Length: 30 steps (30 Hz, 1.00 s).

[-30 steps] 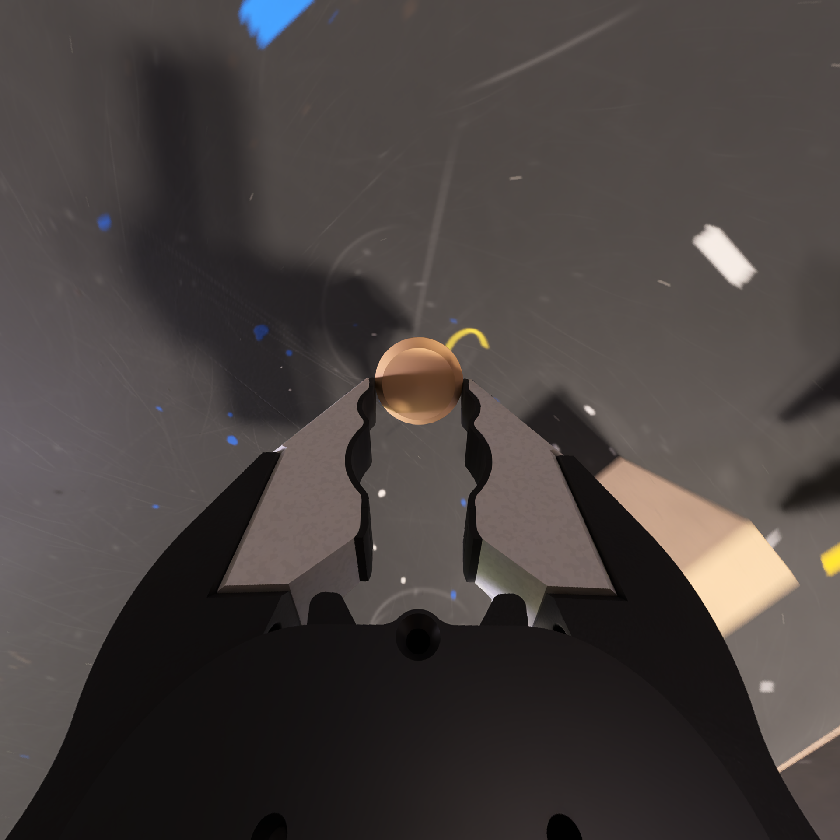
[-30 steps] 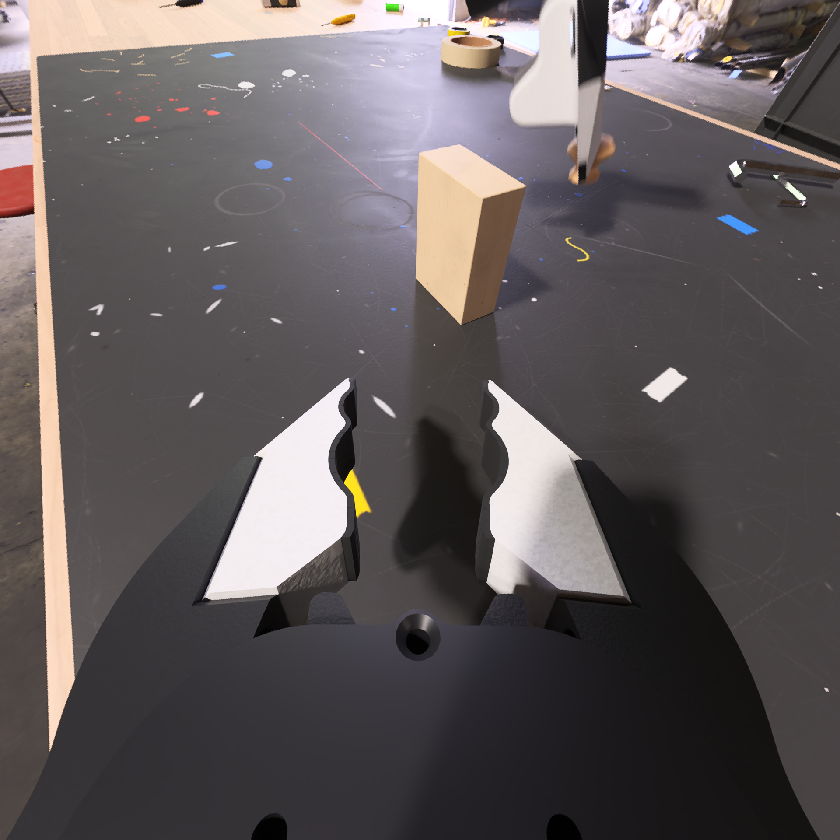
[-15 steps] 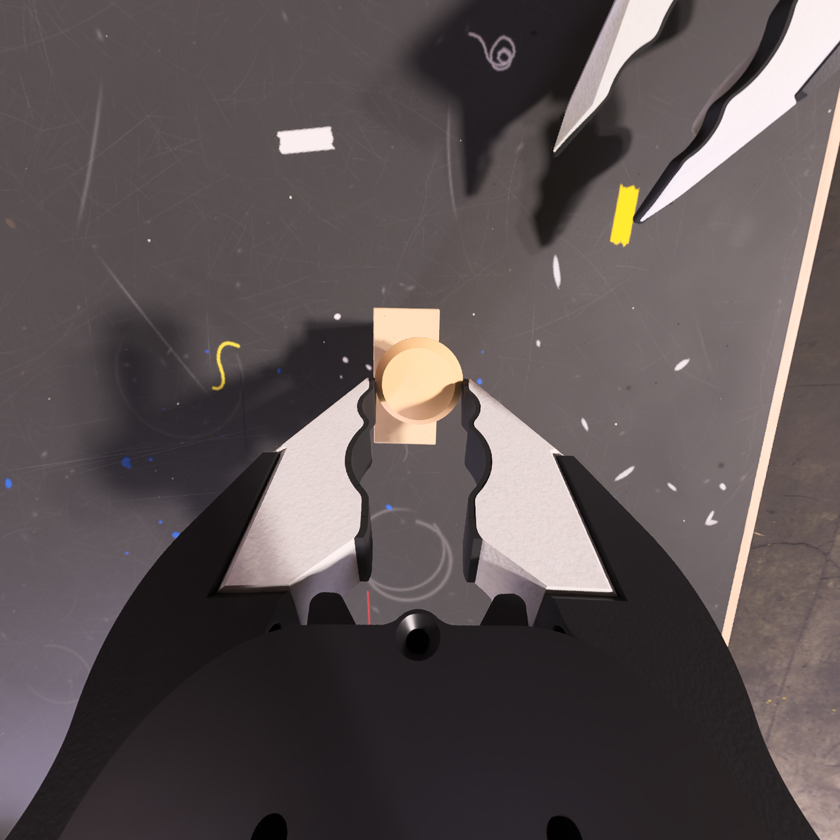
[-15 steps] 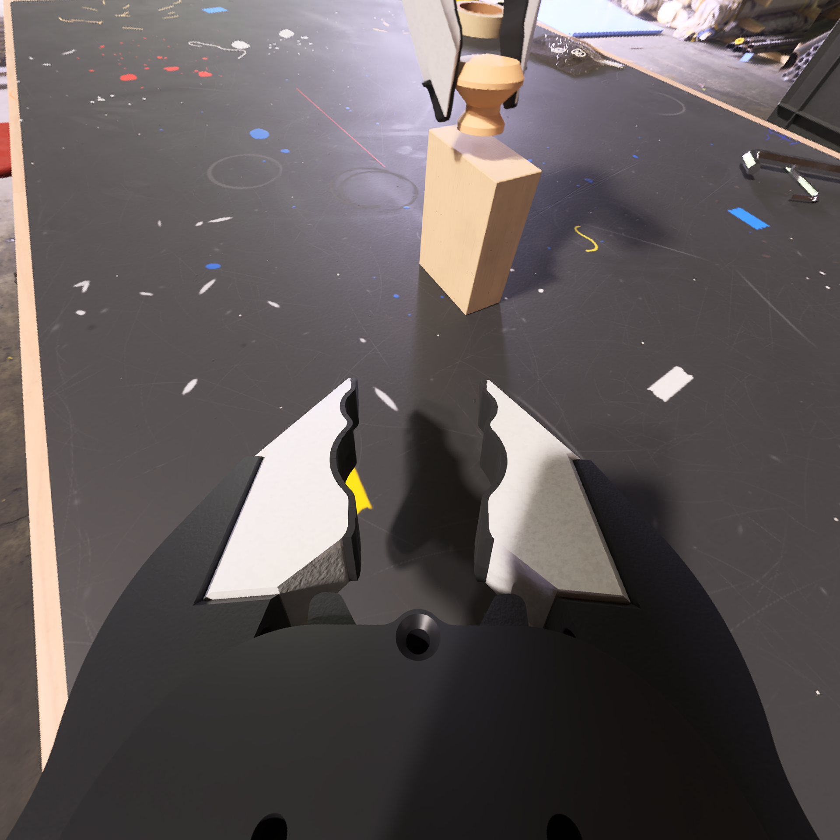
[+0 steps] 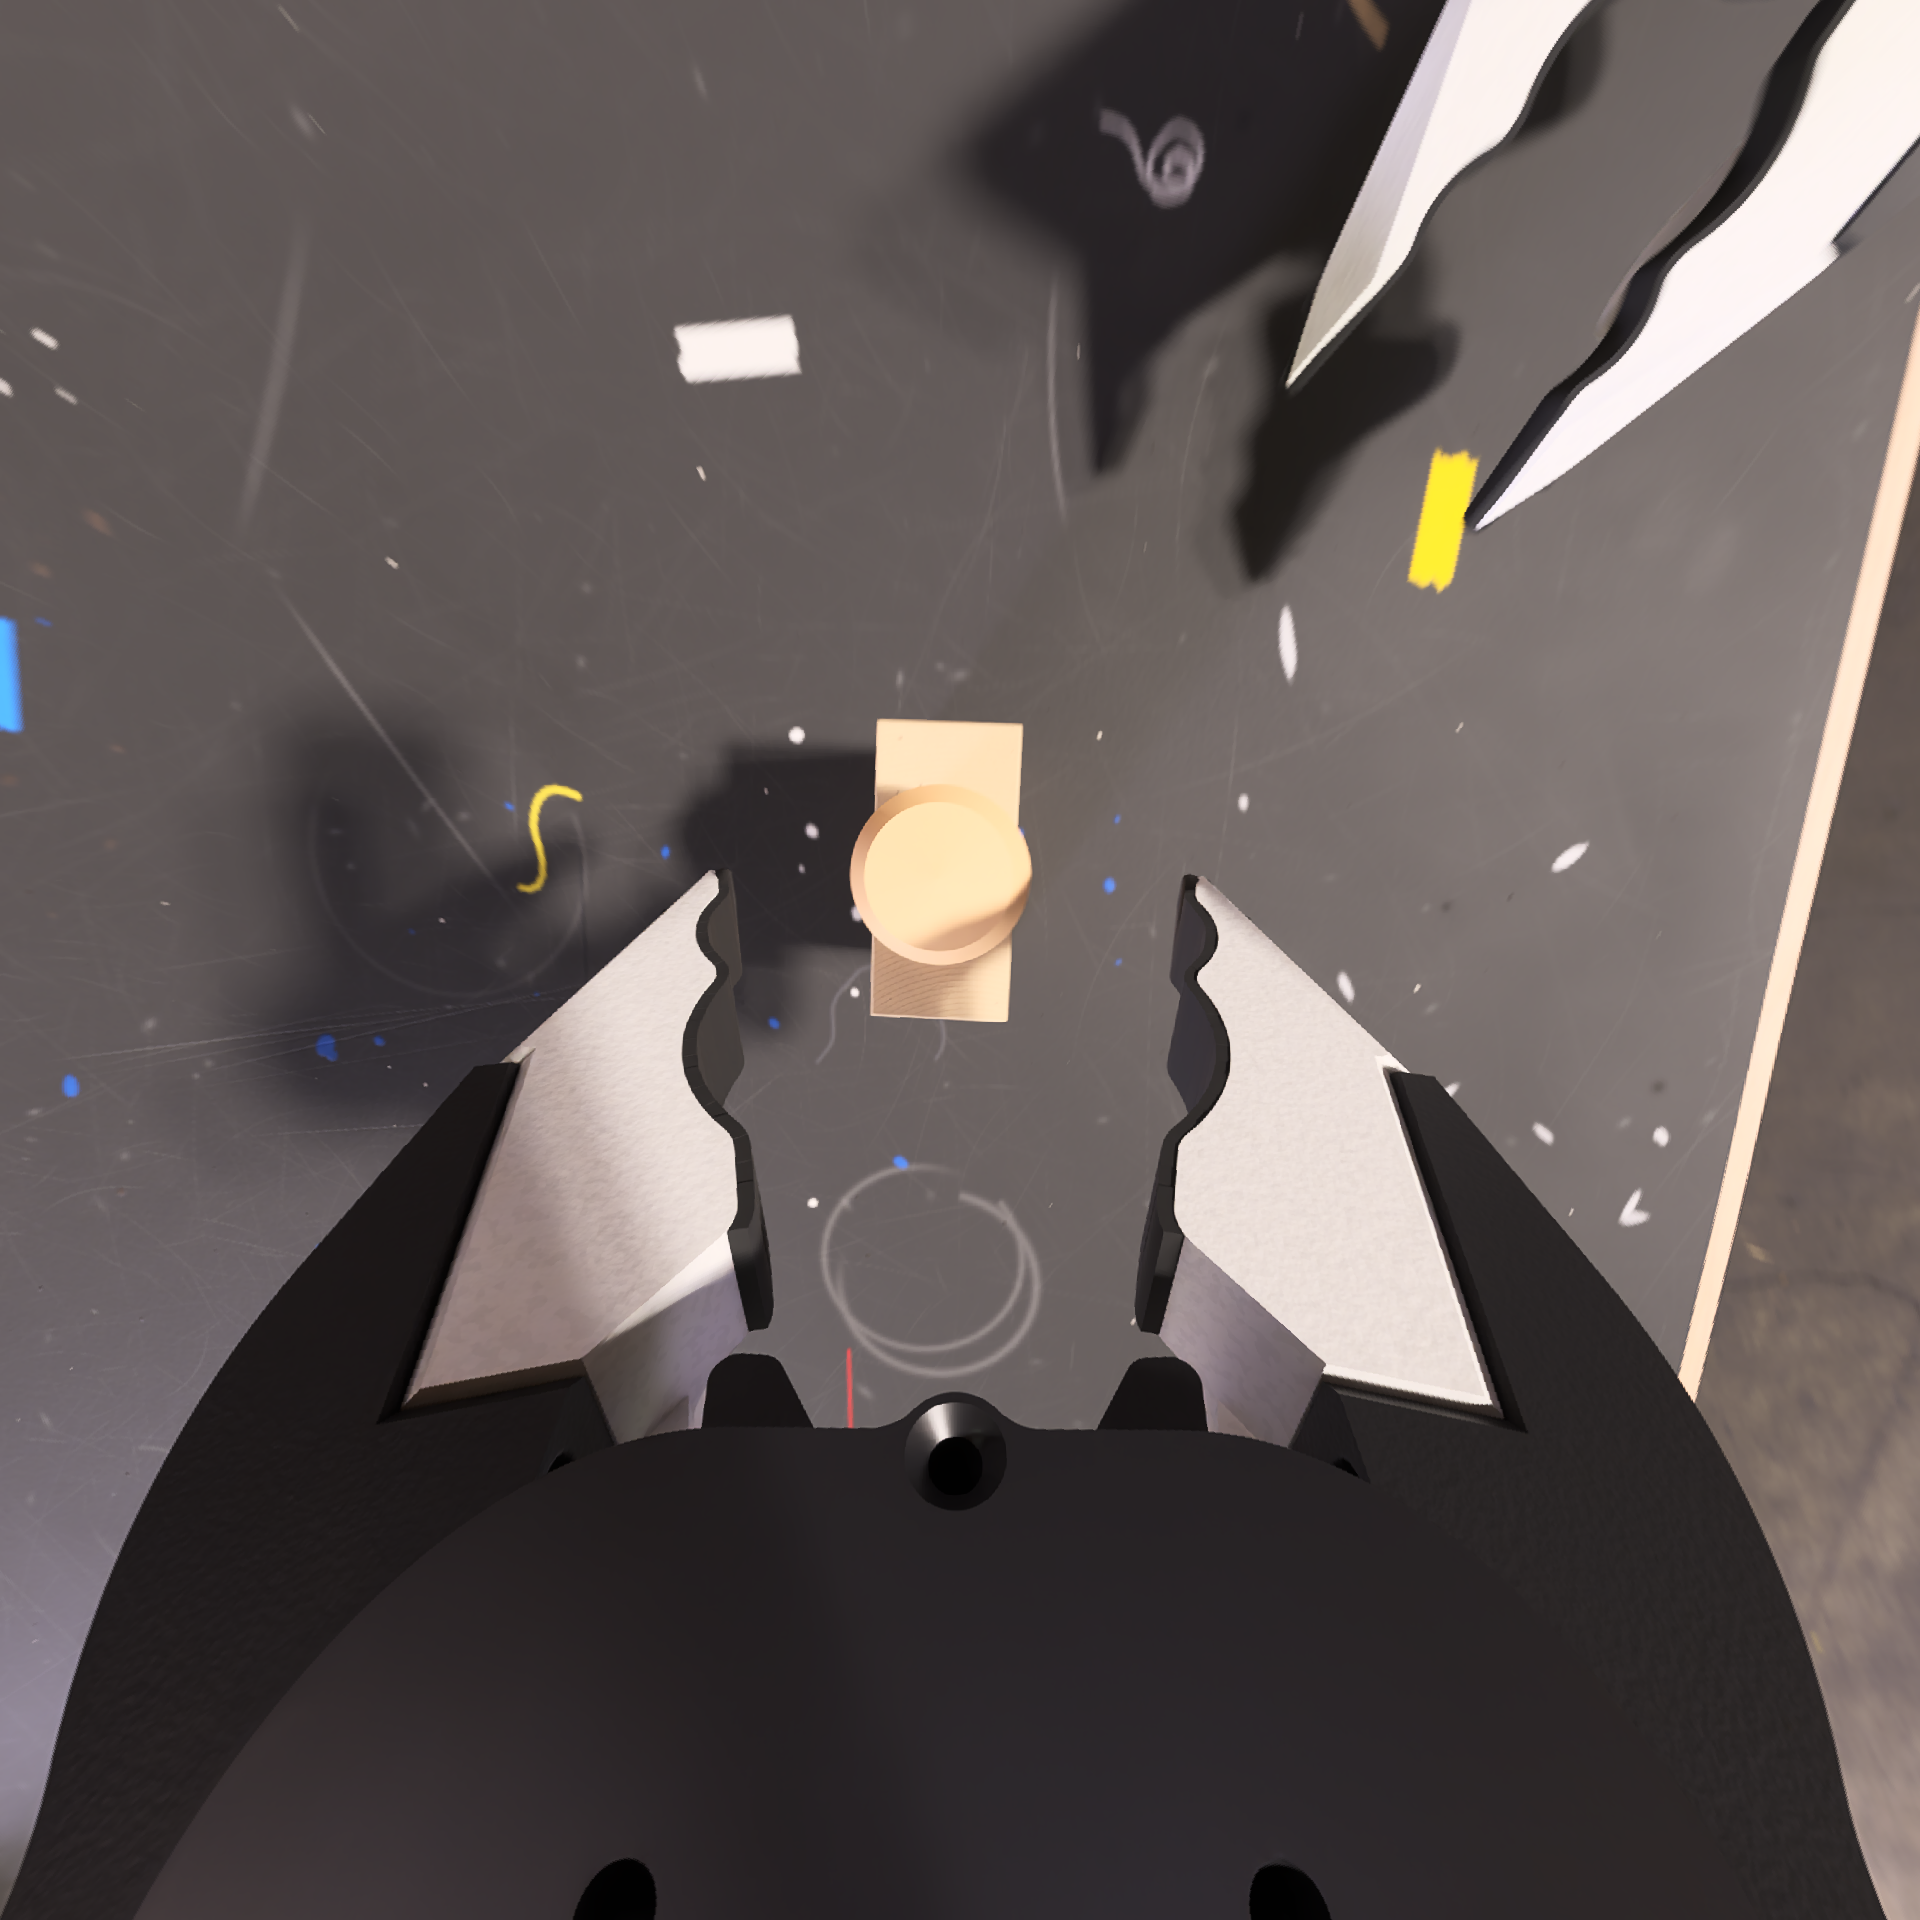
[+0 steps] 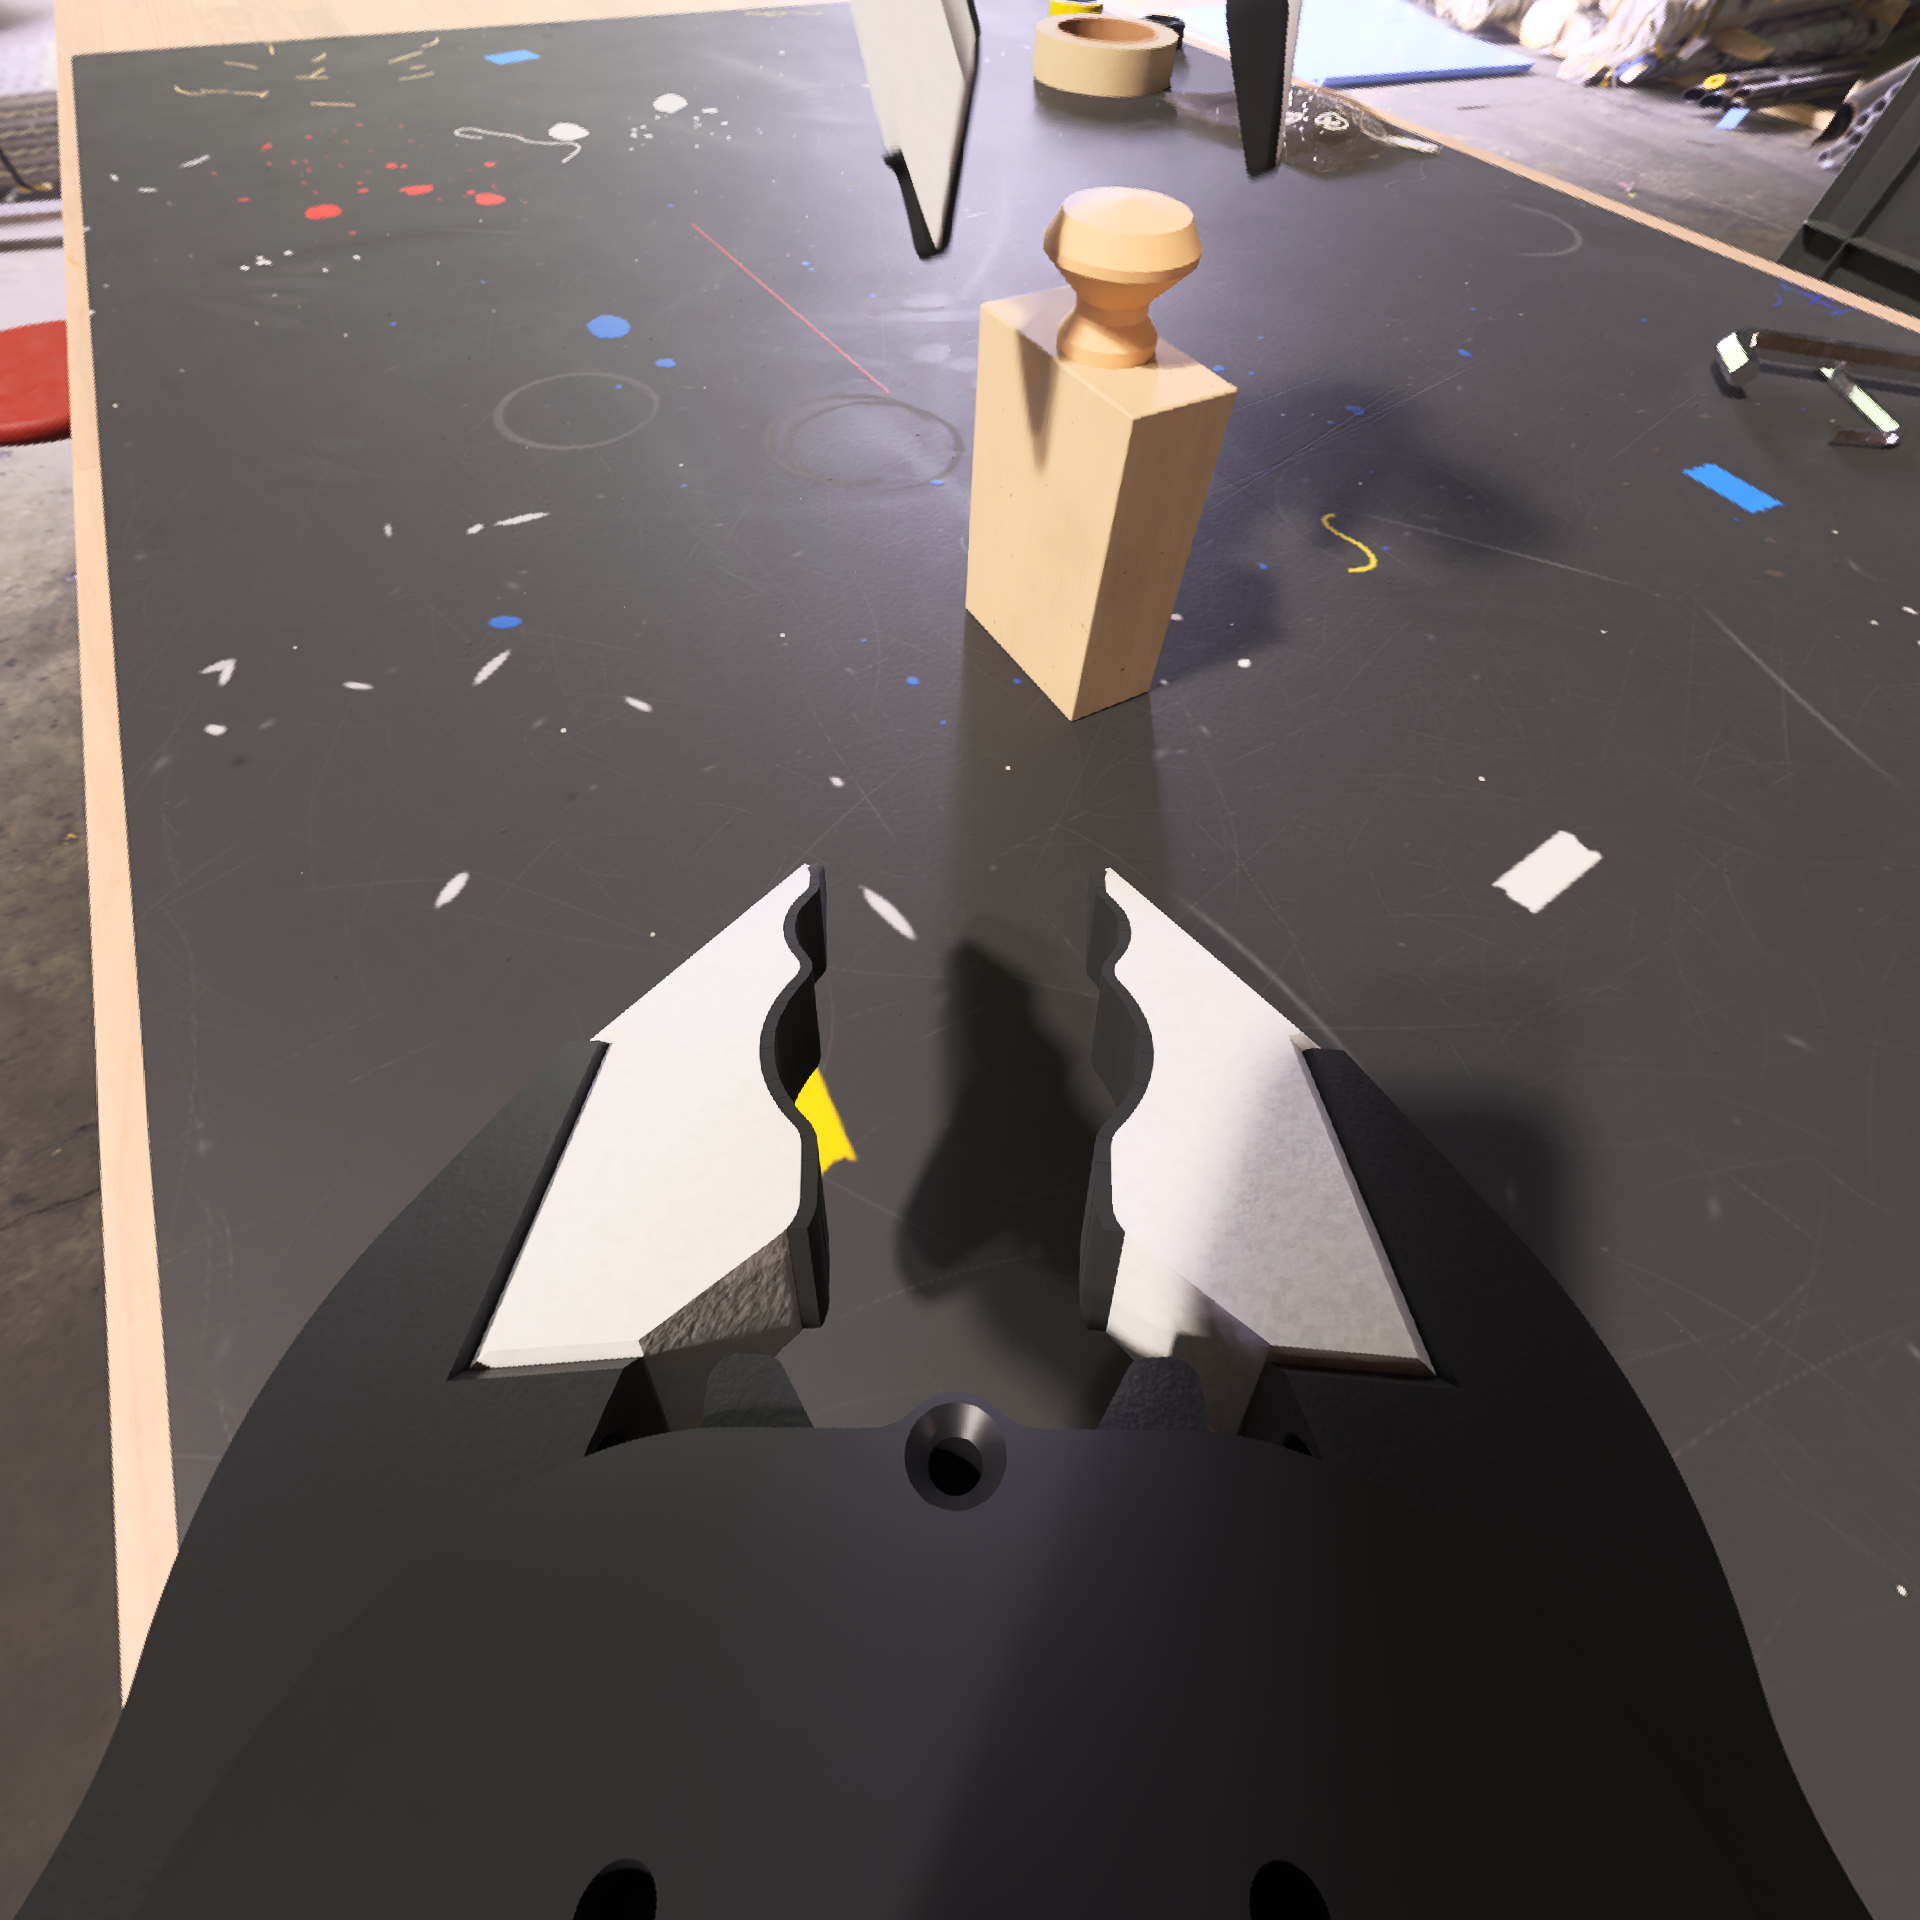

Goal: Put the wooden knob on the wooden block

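The wooden knob [image 6: 1120,272] stands upright on top of the tall wooden block [image 6: 1081,520], which stands on the dark table. In the left wrist view I look straight down on the knob [image 5: 940,871] and the block's top [image 5: 948,753]. My left gripper [image 5: 954,883] is open and empty above them, its fingers apart on either side. In the right wrist view it [image 6: 1091,197] hangs above the knob, clear of it. My right gripper [image 6: 956,878] is open and empty, low over the table in front of the block. It also shows in the left wrist view [image 5: 1382,447].
A roll of tape [image 6: 1107,52] lies at the table's far end. A metal tool [image 6: 1818,384] lies at the right. Yellow tape [image 5: 1442,517], white tape [image 6: 1546,871] and blue tape [image 6: 1730,486] are stuck to the table. The table's wooden edge [image 6: 104,727] runs along the left.
My left gripper carried the knob over the block, set it on top, opened and rose a little. The right gripper has stayed where it was.
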Motion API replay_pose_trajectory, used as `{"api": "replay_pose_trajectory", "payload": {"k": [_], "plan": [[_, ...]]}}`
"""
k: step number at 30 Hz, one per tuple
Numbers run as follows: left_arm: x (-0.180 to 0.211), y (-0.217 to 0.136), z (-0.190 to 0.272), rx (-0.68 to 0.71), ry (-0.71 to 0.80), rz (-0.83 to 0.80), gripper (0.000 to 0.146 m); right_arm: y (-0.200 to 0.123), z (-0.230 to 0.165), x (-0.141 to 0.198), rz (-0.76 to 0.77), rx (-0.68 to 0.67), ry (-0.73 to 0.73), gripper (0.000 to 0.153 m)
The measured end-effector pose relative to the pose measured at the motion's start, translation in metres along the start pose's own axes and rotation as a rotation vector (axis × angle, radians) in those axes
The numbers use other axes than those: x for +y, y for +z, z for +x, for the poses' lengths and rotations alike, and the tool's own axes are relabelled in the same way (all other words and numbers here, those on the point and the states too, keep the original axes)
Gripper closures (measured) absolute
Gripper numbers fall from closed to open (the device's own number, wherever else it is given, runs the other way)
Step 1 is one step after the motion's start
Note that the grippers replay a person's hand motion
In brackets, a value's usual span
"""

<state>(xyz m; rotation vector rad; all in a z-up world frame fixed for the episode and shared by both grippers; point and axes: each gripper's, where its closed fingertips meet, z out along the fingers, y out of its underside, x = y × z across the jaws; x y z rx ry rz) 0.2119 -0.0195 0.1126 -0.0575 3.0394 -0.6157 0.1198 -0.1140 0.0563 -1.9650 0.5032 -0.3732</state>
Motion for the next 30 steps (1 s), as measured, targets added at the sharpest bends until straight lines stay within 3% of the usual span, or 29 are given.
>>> {"api": "replay_pose_trajectory", "payload": {"k": [3, 5, 8, 11, 14, 20, 26, 30], "plan": [[-0.013, -0.021, 0.008, -0.091, -0.029, 0.157, 0.060, -0.002, 0.002, -0.001, 0.013, 0.007, 0.011, 0.102], [-0.013, -0.033, 0.009, -0.242, -0.104, 0.278, 0.062, -0.002, 0.004, -0.002, 0.022, 0.020, 0.020, 0.104], [0.013, -0.039, 0.013, -0.472, -0.378, 0.460, 0.062, -0.003, 0.010, -0.001, 0.015, 0.065, 0.041, 0.105], [0.060, -0.020, 0.034, -0.569, -0.718, 0.611, 0.062, -0.002, 0.015, 0.001, 0.002, 0.102, 0.051, 0.105], [0.094, 0.003, 0.057, -0.638, -0.855, 0.672, 0.061, -0.001, 0.014, 0.001, -0.006, 0.110, 0.035, 0.105], [0.119, -0.002, 0.061, -0.835, -0.854, 0.675, 0.071, 0.003, 0.009, 0.004, -0.041, 0.123, -0.030, 0.105], [0.113, -0.004, 0.065, -0.910, -0.769, 0.656, 0.085, 0.002, 0.010, 0.004, -0.040, 0.140, -0.039, 0.106], [0.111, -0.001, 0.065, -0.897, -0.746, 0.636, 0.086, 0.000, -0.002, 0.002, -0.054, 0.100, -0.053, 0.106]]}}
